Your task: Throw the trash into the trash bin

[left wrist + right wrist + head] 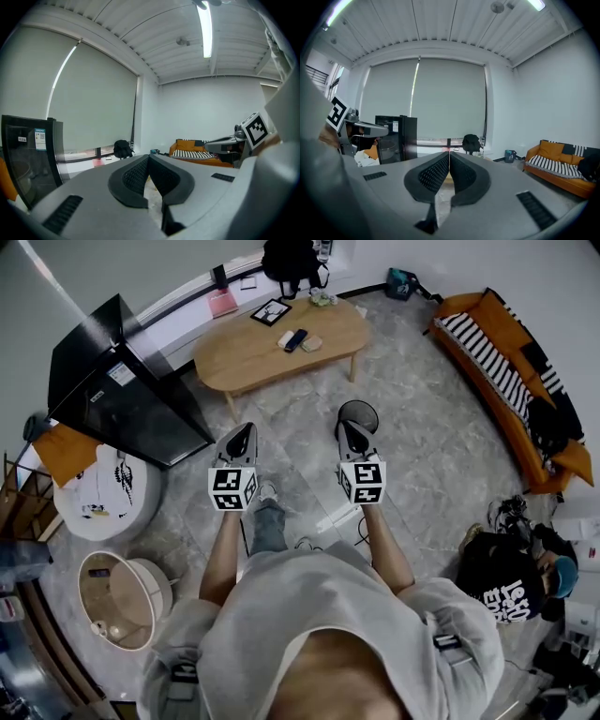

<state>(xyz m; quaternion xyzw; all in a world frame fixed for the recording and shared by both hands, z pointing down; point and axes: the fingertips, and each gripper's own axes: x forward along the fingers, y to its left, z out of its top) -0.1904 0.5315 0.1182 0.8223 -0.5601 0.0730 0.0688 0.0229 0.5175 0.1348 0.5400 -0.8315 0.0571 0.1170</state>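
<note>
The left gripper, left of centre in the head view, has its jaws brought together at the tips with nothing between them, as its own view confirms. To its right the right gripper is closed just the same and carries nothing. Both point up the frame toward the wooden tabletop, well short of it. At the far left stands a black fridge, and a wide pale tub sits on the floor at lower left. On the tabletop, upper centre, lie a phone, a small packet just beside it, and a crumpled pale scrap at the far edge. The scrap and the packet look like the likeliest trash, though they are too small to tell for sure. A round dark-rimmed bin stands on the floor just above the right gripper's tip in the frame, and I take it for the trash bin. An orange sofa fills the upper right. My reading is that the task is at the approach step, with no trash picked up yet. The next move calls for closing the distance to the tabletop, spreading one gripper's jaws over a piece of trash and clamping it, then carrying it back to the bin near the feet.
</note>
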